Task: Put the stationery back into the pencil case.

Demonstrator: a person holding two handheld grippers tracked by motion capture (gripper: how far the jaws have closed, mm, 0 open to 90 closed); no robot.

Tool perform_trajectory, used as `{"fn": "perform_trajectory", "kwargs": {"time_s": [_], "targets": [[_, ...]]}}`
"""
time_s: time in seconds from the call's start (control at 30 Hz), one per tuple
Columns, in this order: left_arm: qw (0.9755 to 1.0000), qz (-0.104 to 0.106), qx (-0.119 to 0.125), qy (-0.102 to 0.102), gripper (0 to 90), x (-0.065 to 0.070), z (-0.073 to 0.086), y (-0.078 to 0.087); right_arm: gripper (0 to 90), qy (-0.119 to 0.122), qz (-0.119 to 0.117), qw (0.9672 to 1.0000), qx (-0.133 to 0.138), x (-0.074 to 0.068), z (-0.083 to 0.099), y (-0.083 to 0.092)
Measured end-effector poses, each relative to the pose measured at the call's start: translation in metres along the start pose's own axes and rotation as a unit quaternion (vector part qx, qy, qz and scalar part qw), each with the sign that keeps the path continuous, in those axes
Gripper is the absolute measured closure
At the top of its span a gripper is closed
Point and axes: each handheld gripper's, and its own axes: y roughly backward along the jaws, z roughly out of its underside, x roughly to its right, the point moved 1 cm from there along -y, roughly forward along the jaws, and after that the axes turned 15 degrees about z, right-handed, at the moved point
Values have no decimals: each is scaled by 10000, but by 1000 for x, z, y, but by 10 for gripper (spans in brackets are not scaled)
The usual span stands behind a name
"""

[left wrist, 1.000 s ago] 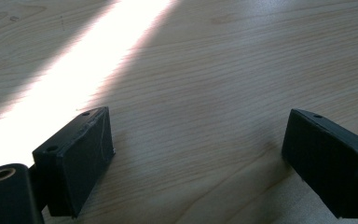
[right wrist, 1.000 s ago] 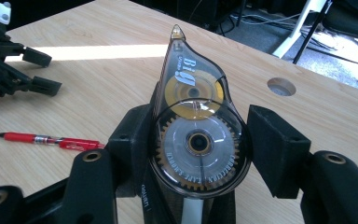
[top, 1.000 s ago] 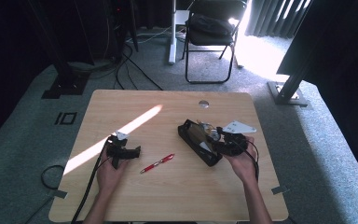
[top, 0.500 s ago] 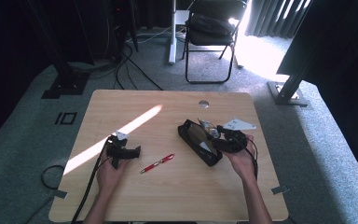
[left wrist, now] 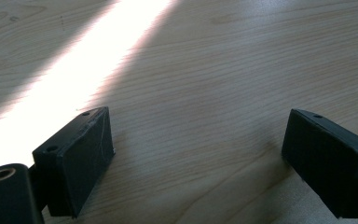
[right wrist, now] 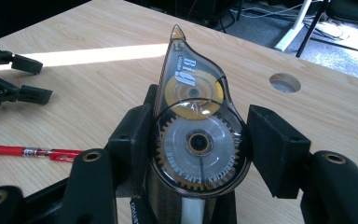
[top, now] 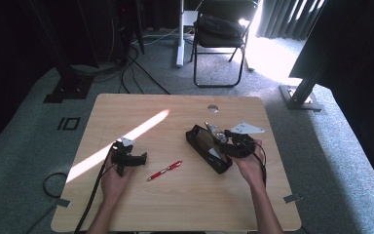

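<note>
Pale wood desk (top: 175, 204): at the left, the left tongs (left wrist: 200, 154) rest spread and empty on it, a red pen (top: 164, 171) lies in the middle, and at the right the right tongs (right wrist: 200, 144) pinch a clear correction tape dispenser (right wrist: 196, 130) upright above a black pencil case (top: 207, 148). The rounded, smooth plastic could probably twist or slip from the pads, missing the case.

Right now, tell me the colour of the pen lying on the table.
Red, the pen shows best in the right gripper view.
</note>
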Motion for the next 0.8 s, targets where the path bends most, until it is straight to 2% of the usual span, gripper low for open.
{"fn": "perform_trajectory", "kwargs": {"time_s": [0.63,0.8], "targets": [[10000,1,2,0,89,0,0,0,418,81,0,9999,-136,-6,2,-13],[10000,1,-2,-3,89,0,0,0,417,25,27,9998,-194,-7,4,-16]]}}
